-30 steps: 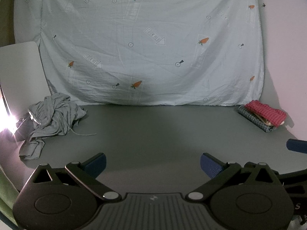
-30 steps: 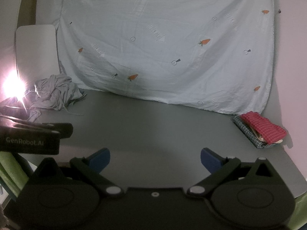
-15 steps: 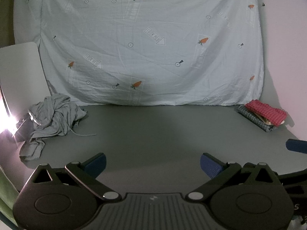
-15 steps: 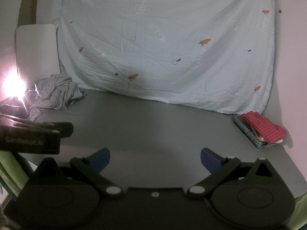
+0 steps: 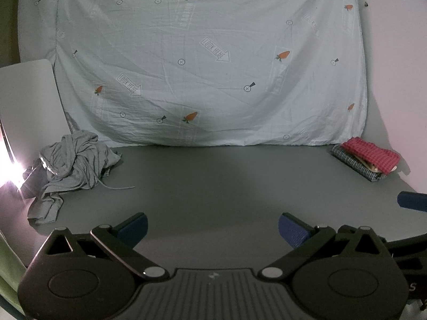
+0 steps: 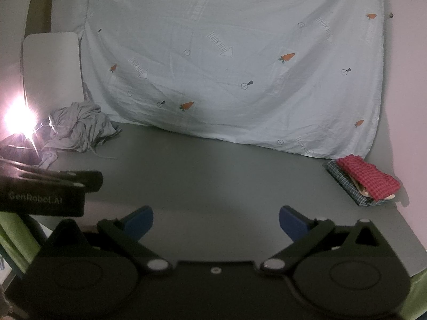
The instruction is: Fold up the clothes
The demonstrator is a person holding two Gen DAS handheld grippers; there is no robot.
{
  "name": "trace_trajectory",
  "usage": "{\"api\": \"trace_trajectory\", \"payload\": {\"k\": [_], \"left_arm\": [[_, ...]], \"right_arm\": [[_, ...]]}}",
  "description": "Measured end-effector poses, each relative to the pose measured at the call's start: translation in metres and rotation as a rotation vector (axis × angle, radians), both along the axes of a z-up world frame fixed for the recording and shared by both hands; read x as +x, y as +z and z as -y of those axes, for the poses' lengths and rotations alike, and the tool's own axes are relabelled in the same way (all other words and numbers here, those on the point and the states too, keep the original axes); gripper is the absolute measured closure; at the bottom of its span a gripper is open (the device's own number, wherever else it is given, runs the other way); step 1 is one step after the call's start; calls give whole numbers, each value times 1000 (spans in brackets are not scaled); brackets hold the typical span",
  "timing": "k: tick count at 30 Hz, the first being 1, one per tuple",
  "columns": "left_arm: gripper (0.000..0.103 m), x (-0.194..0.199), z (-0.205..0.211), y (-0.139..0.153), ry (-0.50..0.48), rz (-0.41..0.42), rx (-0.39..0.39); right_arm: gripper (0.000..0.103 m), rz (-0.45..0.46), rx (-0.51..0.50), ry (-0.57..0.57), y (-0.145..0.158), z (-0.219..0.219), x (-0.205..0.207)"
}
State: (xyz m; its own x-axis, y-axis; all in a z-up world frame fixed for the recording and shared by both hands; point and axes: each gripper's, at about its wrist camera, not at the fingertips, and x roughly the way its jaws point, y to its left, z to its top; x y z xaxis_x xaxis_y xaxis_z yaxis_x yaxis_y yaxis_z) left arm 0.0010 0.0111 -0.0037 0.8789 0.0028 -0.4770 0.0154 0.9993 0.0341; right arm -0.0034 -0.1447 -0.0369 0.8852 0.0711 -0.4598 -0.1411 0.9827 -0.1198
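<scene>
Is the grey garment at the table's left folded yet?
Not folded. The grey garment lies crumpled in a heap, a drawstring trailing onto the table.

Left tool [image 5: 212,229] spread wide over grey table [image 5: 213,186]; crumpled grey garment [image 5: 72,160] far left.

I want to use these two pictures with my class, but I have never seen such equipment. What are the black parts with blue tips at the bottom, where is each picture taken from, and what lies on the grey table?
Each picture comes from a camera fixed on a hand-held gripper, a two-fingered clamp that a person carries, one in each hand. The camera looks forward along the fingers, so the black arms with blue pads at the bottom are the clamp itself. One view shows the left gripper, the other the right gripper. Both stand wide open and hold nothing. On the grey table lie a crumpled grey garment at the far left and a small stack of folded clothes, red on top, at the far right. Behind hangs a pale sheet printed with carrots. The glare at the left is a lamp.
</scene>
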Motion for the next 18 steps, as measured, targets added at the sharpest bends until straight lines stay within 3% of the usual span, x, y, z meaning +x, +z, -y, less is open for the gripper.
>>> {"api": "trace_trajectory", "payload": {"k": [11, 18], "left_arm": [[0, 7, -3, 4, 5, -25, 2], [0, 25, -3, -4, -29, -72, -41]], "right_arm": [[1, -15, -8, 17, -5, 5, 2], [2, -44, 1, -26, -10, 15, 11]]}}
